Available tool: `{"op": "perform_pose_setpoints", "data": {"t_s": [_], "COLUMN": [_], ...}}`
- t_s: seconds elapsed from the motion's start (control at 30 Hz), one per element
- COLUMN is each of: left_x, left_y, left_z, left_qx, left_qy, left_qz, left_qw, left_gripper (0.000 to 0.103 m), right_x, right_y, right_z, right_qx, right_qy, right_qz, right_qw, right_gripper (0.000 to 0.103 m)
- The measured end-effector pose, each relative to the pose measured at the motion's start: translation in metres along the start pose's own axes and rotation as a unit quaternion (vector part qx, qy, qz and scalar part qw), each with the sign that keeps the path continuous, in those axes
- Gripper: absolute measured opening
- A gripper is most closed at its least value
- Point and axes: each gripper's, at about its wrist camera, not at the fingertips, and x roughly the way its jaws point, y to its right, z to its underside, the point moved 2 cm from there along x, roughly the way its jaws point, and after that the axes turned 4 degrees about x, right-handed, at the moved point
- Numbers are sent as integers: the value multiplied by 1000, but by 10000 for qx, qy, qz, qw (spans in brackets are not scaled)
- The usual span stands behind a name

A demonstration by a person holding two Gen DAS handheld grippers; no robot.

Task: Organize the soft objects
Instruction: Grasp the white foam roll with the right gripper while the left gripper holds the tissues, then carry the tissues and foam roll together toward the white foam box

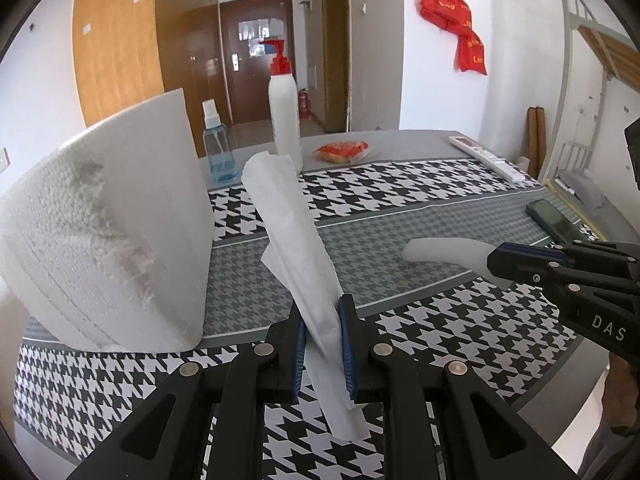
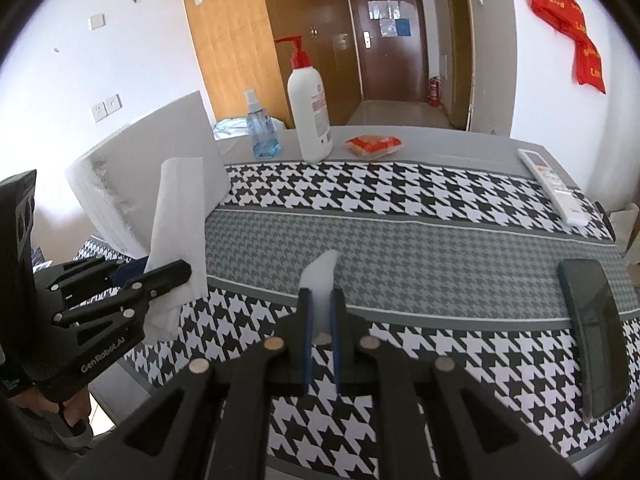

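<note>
My left gripper (image 1: 323,304) is shut on a long folded white tissue sheet (image 1: 288,216), which sticks up and away from the jaws over the table. The right wrist view shows that left gripper (image 2: 160,268) at the left with the tissue sheet (image 2: 176,208) hanging from it. My right gripper (image 2: 320,294) is shut on a small white tissue piece (image 2: 322,270), held just above the cloth. In the left wrist view the right gripper (image 1: 494,258) comes in from the right with the white piece (image 1: 440,250) jutting left. A big white stack of tissue paper (image 1: 112,232) stands tilted at the left.
A houndstooth cloth (image 2: 400,196) covers the table. At the back stand a white pump bottle (image 2: 310,116), a blue spray bottle (image 2: 262,128) and a red packet (image 2: 374,144). A white remote (image 2: 554,184) and a dark phone (image 2: 592,332) lie at the right.
</note>
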Motion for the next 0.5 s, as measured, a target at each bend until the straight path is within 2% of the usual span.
{"op": "perform_pose_setpoints", "data": {"t_s": [0.5], "left_x": [-18], "left_y": [-4], "left_z": [-3], "left_qx": [156], "left_qy": [266], "left_qz": [99], "left_qw": [9995], "left_gripper": [17], "right_x": [-18], "right_y": [-10], "right_z": [-5], "right_qx": [191], "right_qy": [380], "right_qz": [167], "right_qw": [9990], "right_gripper": [11]}}
